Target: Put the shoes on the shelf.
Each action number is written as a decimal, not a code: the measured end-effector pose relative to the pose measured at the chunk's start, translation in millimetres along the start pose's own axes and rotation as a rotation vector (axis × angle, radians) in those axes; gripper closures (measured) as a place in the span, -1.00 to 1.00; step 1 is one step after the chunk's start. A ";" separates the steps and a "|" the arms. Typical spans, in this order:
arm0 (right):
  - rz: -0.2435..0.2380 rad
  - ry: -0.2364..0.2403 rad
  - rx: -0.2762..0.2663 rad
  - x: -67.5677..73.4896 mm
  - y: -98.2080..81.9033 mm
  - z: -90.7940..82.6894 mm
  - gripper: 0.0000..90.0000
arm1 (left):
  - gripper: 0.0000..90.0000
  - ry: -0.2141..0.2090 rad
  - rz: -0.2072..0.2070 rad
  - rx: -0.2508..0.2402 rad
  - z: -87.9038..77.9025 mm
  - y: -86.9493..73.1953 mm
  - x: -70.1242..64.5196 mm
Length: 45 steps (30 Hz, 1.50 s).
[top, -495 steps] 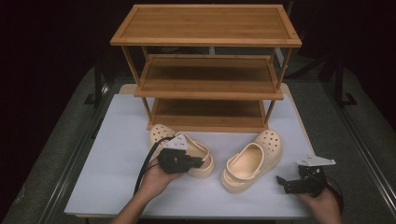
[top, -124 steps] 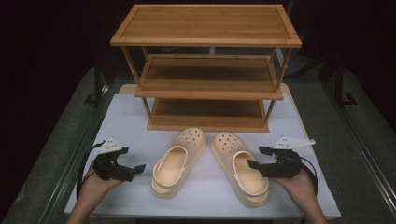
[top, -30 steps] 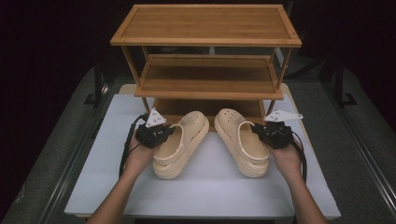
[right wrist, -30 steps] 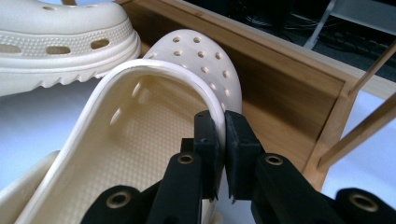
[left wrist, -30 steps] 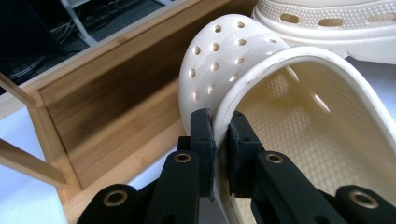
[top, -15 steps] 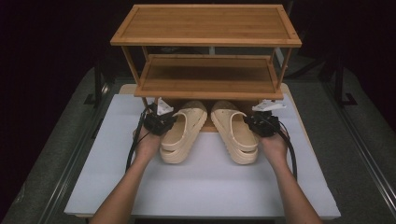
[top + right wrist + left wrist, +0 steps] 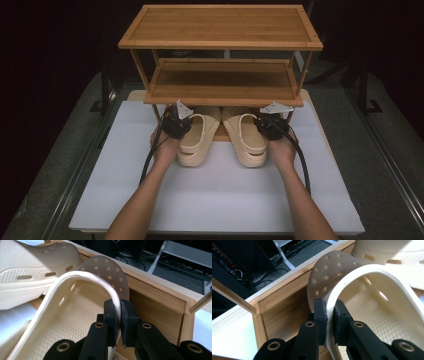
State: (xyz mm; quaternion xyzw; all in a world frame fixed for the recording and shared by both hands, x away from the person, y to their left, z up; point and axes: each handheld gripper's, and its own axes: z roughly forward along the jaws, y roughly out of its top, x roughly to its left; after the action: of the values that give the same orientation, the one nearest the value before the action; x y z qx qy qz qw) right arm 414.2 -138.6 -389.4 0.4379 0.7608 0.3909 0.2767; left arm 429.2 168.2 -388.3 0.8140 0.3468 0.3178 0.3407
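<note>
High view: white surface (image 7: 215,200) on a table with metal rails along both long sides, dark room all round, black stands on the floor left and right. 3-tier bamboo rack (image 7: 220,30) stands at the far end of the surface; its middle shelf overhangs the shoes' toes and hides them.

Left to right: left gripper (image 7: 175,125) in the person's left hand, cable trailing down along the forearm, fingers clamped on the outer rim of the left cream clog (image 7: 196,142). Right cream clog (image 7: 248,140) lies just beside it, nearly parallel, both toes pushed onto the bottom shelf, heels out over the surface. Right gripper (image 7: 270,126) in the right hand, fingers clamped on that clog's outer rim.

Left gripper view: fingers (image 7: 321,315) pinch the clog wall (image 7: 342,285), 1 pad inside, 1 outside; bottom shelf board (image 7: 284,307) under the toe, cables and a white frame on the floor behind.

Right gripper view: fingers (image 7: 127,315) pinch the other clog's wall (image 7: 100,282) the same way; the other clog (image 7: 30,257) is at upper left, rack side panel (image 7: 160,312) right beside the toe.
</note>
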 end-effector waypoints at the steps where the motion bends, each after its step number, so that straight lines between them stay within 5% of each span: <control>1: -0.002 -0.001 0.000 0.4 0.1 1.0 0.87 | 0.84 0.000 -0.003 -0.004 1.1 0.3 -0.8; 11: 0.004 0.015 -0.004 8.6 -1.1 7.7 0.77 | 0.69 -0.051 -0.011 -0.012 3.7 1.3 -6.0; 14: 0.022 0.038 -0.007 5.6 -1.8 6.7 0.68 | 0.55 -0.087 -0.058 -0.030 3.5 0.6 -3.7; 21: 0.037 0.075 0.004 -1.0 -1.7 -5.0 0.19 | 0.04 -0.164 -0.087 -0.019 -8.0 -0.6 5.4; 30: 0.078 0.199 0.014 -12.9 -1.6 -42.7 -0.40 | -0.36 -0.301 -0.112 -0.066 -47.9 -2.9 14.9; 37: 0.048 0.261 0.057 -11.8 -15.8 -68.3 -0.79 | -0.73 -0.405 -0.084 -0.046 -71.5 -19.4 11.8; 45: 0.027 0.296 0.083 -5.3 -42.0 -77.2 -0.94 | -1.00 -0.422 -0.061 0.015 -73.5 -50.8 4.8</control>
State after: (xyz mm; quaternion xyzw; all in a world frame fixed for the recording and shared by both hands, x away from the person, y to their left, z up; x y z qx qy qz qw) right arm 338.8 -183.6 -382.4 0.3966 0.8030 0.4230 0.1379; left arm 358.8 223.3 -384.8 0.8542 0.2947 0.1272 0.4090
